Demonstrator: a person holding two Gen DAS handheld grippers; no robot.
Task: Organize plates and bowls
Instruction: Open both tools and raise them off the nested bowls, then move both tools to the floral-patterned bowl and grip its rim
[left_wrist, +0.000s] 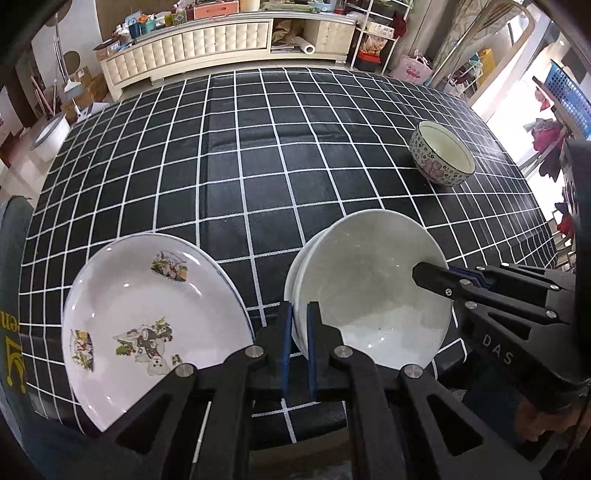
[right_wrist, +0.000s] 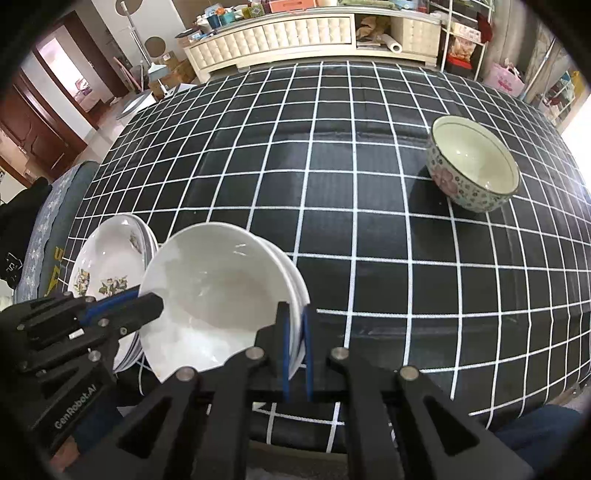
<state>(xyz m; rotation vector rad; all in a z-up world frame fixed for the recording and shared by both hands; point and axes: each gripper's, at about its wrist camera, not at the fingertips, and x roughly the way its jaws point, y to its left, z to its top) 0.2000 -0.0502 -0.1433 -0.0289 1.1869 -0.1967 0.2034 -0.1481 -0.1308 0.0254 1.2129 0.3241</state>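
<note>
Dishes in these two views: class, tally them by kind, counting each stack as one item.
floral plate stack: 1
white bowl stack: 1
patterned bowl: 1
Total: 3

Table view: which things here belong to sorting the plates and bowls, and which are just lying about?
Part of the job:
- white bowls, a stack, held at opposite rims by left gripper and right gripper
- decorated plates
- patterned bowl

Lying about:
- paper roll
- pink bag
- cabinet clutter
</note>
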